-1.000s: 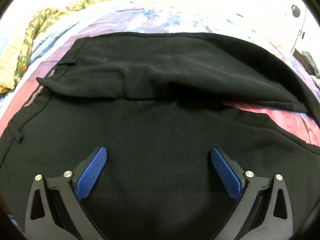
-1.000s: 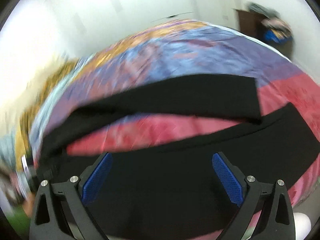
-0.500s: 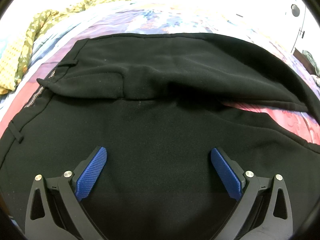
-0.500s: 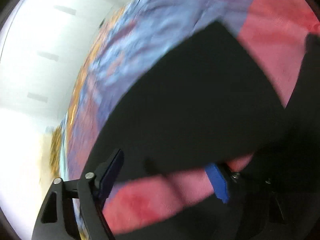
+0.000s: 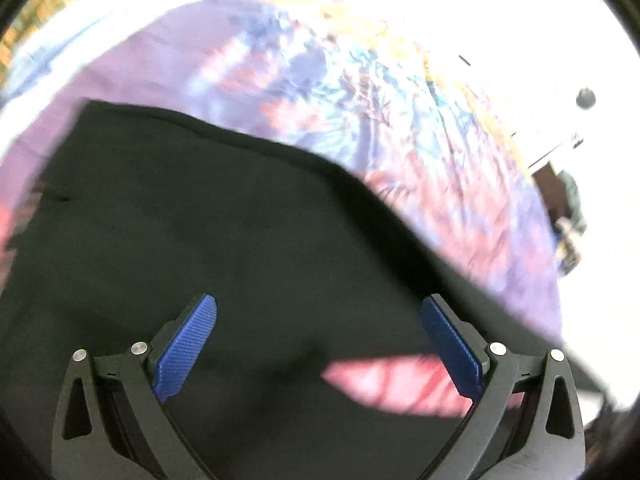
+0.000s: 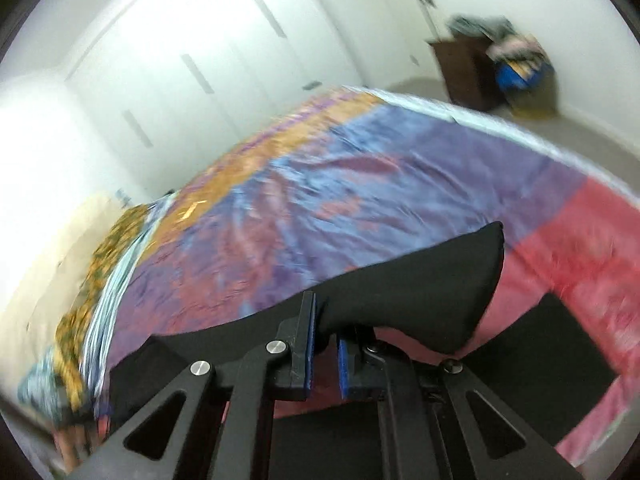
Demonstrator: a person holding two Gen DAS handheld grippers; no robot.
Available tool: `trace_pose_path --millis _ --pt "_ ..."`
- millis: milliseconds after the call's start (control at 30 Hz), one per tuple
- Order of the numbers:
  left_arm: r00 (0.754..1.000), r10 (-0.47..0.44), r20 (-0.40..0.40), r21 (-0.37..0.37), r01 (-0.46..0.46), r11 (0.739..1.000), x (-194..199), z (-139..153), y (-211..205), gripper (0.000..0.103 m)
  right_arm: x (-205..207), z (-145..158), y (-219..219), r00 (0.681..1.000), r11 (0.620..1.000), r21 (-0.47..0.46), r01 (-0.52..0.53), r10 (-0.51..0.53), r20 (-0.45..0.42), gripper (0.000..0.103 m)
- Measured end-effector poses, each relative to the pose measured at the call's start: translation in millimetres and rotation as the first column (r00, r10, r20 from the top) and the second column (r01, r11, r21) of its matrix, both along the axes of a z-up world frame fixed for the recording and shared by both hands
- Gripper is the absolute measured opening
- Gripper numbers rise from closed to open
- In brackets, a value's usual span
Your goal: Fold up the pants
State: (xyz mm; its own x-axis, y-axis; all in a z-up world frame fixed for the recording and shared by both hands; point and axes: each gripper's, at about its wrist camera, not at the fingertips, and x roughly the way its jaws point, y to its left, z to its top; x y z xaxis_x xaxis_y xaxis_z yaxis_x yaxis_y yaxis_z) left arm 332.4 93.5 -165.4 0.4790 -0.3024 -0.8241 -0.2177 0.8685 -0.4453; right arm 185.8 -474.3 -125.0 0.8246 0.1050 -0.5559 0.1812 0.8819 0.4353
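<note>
Fabric like this, on our reading, handles soft and limp with some weight: the black pants point(image 5: 208, 232) drape and sag wherever we do not support them, so we expect a lifted leg to swing and drag instead of holding a line. We judge the hem end and the seam edges the best places to take hold, since a doubled edge gives the blue pads more to bite than a single flat layer.

The pants lie spread on the patchwork bedspread point(image 6: 360, 184), filling the field ahead of and beneath our left gripper point(image 5: 318, 344). That gripper hovers with its jaws wide apart and nothing between them; the view is motion-blurred, so we cannot tell how close its tips are to the cloth. A strip of pink bedspread shows just ahead of its right finger.

Our right gripper point(image 6: 325, 354) is pinched nearly closed on the edge of one pant leg point(image 6: 424, 300), which rises clear of the bed and droops forward and to the right of the jaws. The other leg point(image 6: 532, 356) lies flat, below and to its right.
</note>
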Motion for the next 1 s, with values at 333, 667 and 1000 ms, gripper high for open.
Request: trace_pose_path --millis 333,667,1000 --pt "0.993 -0.012 -0.115 -0.078 0.003 0.997 68.0 -28.5 -20.5 0.102 -105.8 44.7 25.3 0.981 0.988 -0.078 -0.134 0.144 0.132 0.008" --pt "1.000 0.007 0.017 -0.193 -0.003 0.981 22.4 15.9 8.3 0.007 -128.1 26.9 -22.1 0.995 0.998 -0.015 -0.062 0.063 0.083 0.002" --pt "0.976 0.011 0.218 0.062 -0.025 0.998 -130.8 83.6 45.9 0.011 -86.9 1.7 -30.4 0.993 0.990 0.111 -0.089 0.096 -0.063 0.070"
